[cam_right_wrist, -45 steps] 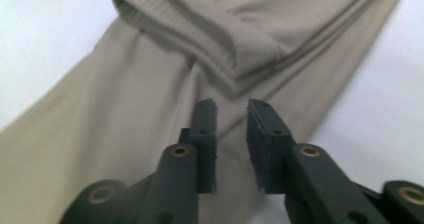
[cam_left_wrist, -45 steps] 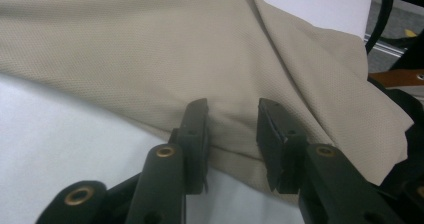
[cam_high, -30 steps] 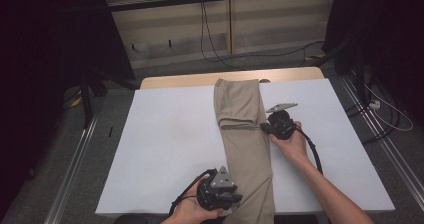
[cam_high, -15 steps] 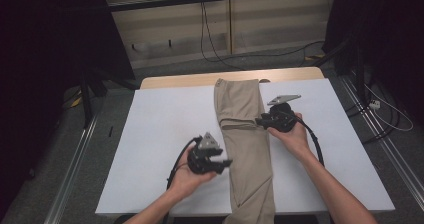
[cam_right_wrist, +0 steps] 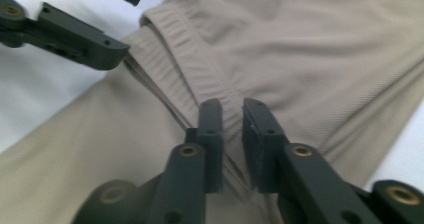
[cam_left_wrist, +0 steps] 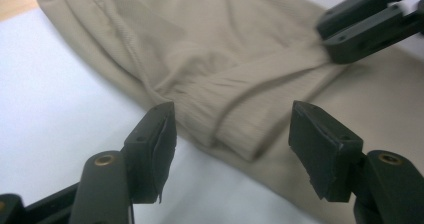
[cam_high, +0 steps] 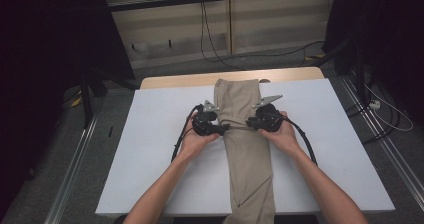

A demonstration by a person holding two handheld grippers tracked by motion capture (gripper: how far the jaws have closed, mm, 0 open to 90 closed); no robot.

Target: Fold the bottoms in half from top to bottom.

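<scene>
With the right gripper (cam_right_wrist: 231, 109) pinched on the trousers' (cam_high: 247, 154) ribbed waistband (cam_right_wrist: 200, 79) and the left gripper (cam_left_wrist: 232, 121) gaping beside it, a lopsided pull could undo the fold.

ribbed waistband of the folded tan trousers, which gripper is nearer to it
Right. The right gripper has its nearly shut jaws pinching the ribbed waistband at its edge. The left gripper is open just short of the waistband's other end, over the white table cover.
</scene>
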